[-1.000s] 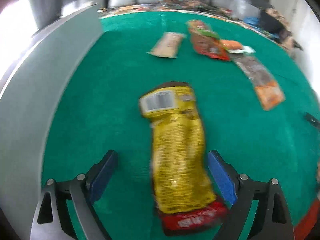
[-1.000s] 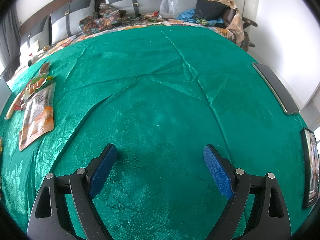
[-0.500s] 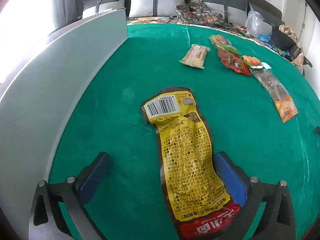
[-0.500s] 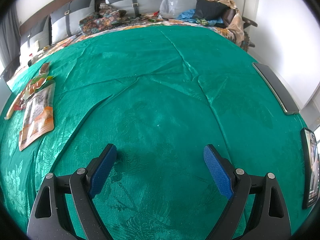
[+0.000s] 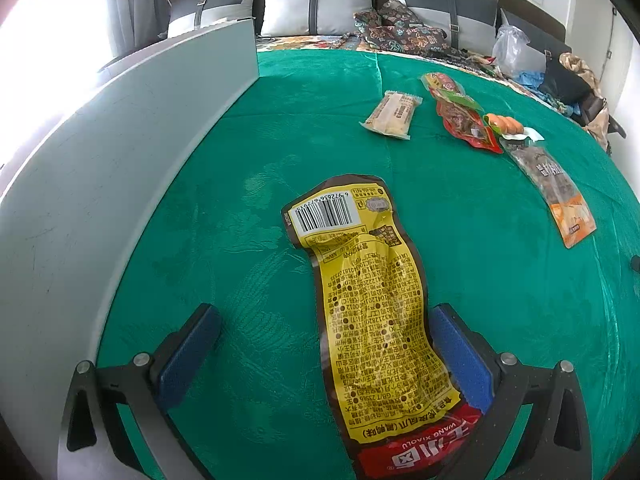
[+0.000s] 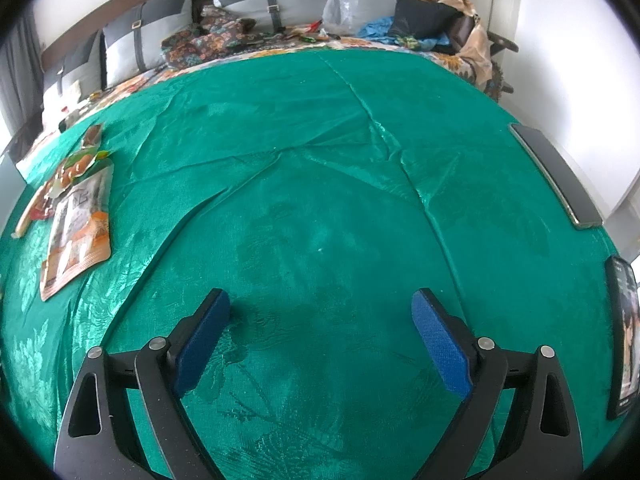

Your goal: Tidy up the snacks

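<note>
A long yellow snack packet [image 5: 372, 308] with a red end lies flat on the green cloth [image 5: 248, 152], barcode end away from me. My left gripper [image 5: 324, 312] stands wide open around its near half; the packet's right edge lies close beside the right finger, and the left finger is well apart from it. Farther back to the right lie a beige bar [image 5: 392, 115], a red packet [image 5: 460, 120], an orange sausage pack [image 5: 506, 124] and a brown-and-orange pouch [image 5: 556, 188]. My right gripper [image 6: 321, 296] hovers over bare cloth, its jaws opening with nothing between them.
A grey board [image 5: 120, 160] runs along the cloth's left side. In the right wrist view the pouch [image 6: 80, 232] sits at far left, with a dark flat slab [image 6: 556, 178] and a framed screen [image 6: 622, 336] at the right edge. Pillows [image 5: 320, 4] line the back.
The left gripper's fingers spread wider and its view steadied, now showing the pillows; the yellow packet stays on the cloth. The right gripper's fingers stand slightly farther apart.
</note>
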The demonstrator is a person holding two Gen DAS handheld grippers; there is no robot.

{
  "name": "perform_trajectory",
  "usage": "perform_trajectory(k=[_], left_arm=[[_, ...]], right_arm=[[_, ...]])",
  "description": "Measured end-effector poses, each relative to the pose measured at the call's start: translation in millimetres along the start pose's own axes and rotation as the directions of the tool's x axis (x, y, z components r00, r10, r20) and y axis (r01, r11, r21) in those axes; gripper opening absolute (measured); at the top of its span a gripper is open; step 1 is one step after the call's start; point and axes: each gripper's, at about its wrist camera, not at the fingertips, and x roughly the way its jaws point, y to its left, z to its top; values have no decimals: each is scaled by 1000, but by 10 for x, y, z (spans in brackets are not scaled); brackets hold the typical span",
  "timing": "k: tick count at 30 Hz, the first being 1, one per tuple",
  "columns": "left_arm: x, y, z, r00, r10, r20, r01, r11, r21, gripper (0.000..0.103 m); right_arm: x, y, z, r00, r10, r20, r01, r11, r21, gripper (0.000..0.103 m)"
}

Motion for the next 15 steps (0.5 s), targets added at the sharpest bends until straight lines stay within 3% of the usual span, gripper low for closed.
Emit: perform_trajectory(k=[3,6,8,10,12,15], left_arm=[[-2,0,-1,1000,-1,0,1,1000,0,103],[-7,0,1,1000,-1,0,1,1000,0,103],[-6,1,0,1000,-1,0,1,1000,0,103],[-4,2,0,1000,-1,0,1,1000,0,103],[-4,1,-1,1000,-1,0,1,1000,-1,103],[-5,-1,0,1000,-1,1,1,1000,-1,103]], right_arm=[[-2,26,62,999,19,-45,-19,1000,-8,92],[-134,245,263,979,203,-34,-201,978,54,92],[-209,679,456,959,282,-39,-283,958,-37,92],[-158,1151,621,942,321,-100,-333,931,-151,92],[-25,1590,756,941,305,-150,-335,907,-255,92],[262,2077,874,956,219,-197,-278,890,-361,92]])
